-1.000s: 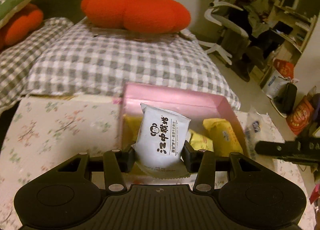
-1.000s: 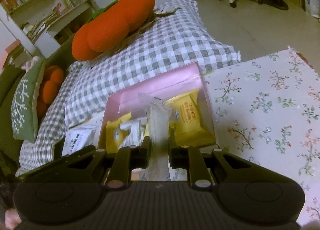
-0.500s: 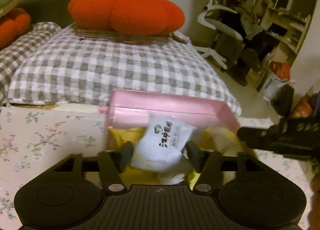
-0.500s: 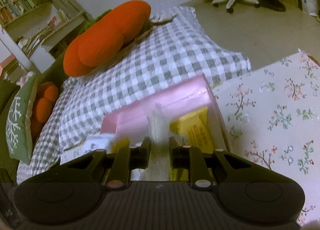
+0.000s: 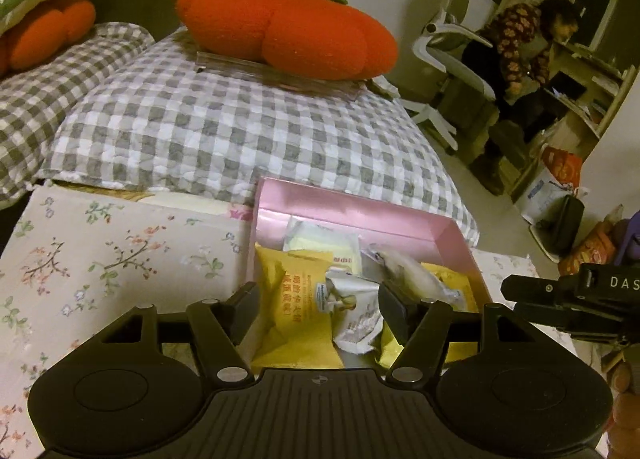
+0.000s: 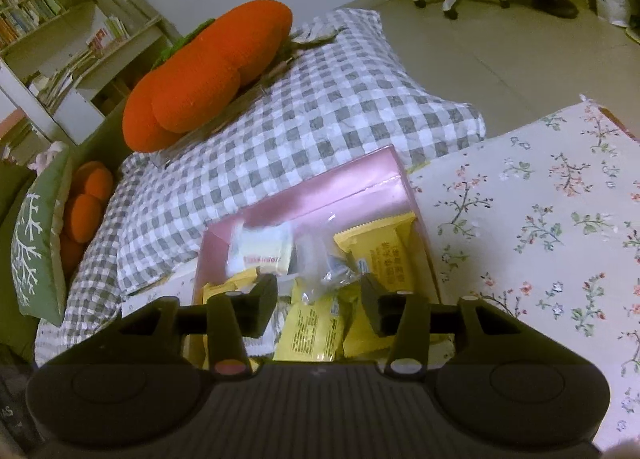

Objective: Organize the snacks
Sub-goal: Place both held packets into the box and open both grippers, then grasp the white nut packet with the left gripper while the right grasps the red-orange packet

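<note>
A pink box (image 5: 360,215) (image 6: 312,195) sits on the floral tablecloth and holds several snack packets. Yellow packets (image 5: 296,299) (image 6: 384,255), a white packet (image 5: 320,237) (image 6: 260,249) and a clear-wrapped packet (image 5: 412,275) (image 6: 316,263) lie inside it. My left gripper (image 5: 320,307) is open and empty just above the box's near end. My right gripper (image 6: 320,305) is open and empty over the box too. The right gripper's fingers also show at the right edge of the left wrist view (image 5: 568,307).
The floral tablecloth (image 5: 100,259) (image 6: 540,227) spreads to both sides of the box. A grey checked cushion (image 5: 240,131) with an orange plush pumpkin (image 5: 288,27) lies just behind. A person on an office chair (image 5: 520,51) sits at the far right.
Both grippers have opened and dropped their packets into the pink box: the left let go of the white packet, the right its clear-wrapped one. Both cameras have drawn back slightly.
</note>
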`<action>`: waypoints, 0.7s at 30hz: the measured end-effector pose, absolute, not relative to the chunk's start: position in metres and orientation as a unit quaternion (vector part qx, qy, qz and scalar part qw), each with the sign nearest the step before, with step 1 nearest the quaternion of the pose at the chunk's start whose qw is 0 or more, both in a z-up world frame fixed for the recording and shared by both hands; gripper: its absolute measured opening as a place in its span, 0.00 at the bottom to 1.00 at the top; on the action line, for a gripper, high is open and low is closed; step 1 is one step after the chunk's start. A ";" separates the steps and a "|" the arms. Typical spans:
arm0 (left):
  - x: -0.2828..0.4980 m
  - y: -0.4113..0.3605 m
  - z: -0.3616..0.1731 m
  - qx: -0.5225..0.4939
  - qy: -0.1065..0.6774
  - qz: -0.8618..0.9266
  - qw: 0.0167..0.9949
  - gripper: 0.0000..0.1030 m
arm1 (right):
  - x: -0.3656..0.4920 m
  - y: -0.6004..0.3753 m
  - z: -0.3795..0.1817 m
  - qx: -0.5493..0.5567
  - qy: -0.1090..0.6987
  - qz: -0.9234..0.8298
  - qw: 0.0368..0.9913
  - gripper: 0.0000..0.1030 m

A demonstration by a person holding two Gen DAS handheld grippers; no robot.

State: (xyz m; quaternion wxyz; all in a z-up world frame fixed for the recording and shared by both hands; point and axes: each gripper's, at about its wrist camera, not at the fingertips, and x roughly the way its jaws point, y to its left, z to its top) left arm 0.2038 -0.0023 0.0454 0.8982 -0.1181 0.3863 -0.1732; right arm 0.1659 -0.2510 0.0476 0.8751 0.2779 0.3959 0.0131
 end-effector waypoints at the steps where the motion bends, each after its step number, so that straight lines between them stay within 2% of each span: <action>1: 0.203 -0.001 0.047 -0.116 0.389 -0.171 0.898 0.63 | 0.164 -0.252 0.050 0.278 0.399 0.013 0.874 0.45; 10: 0.176 -0.003 0.052 -0.088 0.428 -0.172 0.883 0.65 | 0.139 -0.249 0.063 0.243 0.428 0.014 0.870 0.54; 14: 0.154 -0.009 0.057 -0.067 0.438 -0.183 0.878 0.70 | 0.124 -0.245 0.065 0.226 0.447 0.023 0.865 0.58; 18: 0.131 -0.016 0.057 -0.043 0.451 -0.177 0.873 0.77 | 0.108 -0.241 0.066 0.204 0.467 0.025 0.860 0.68; 21: 0.115 -0.021 0.057 -0.032 0.458 -0.184 0.869 0.79 | 0.093 -0.238 0.061 0.195 0.486 0.029 0.851 0.69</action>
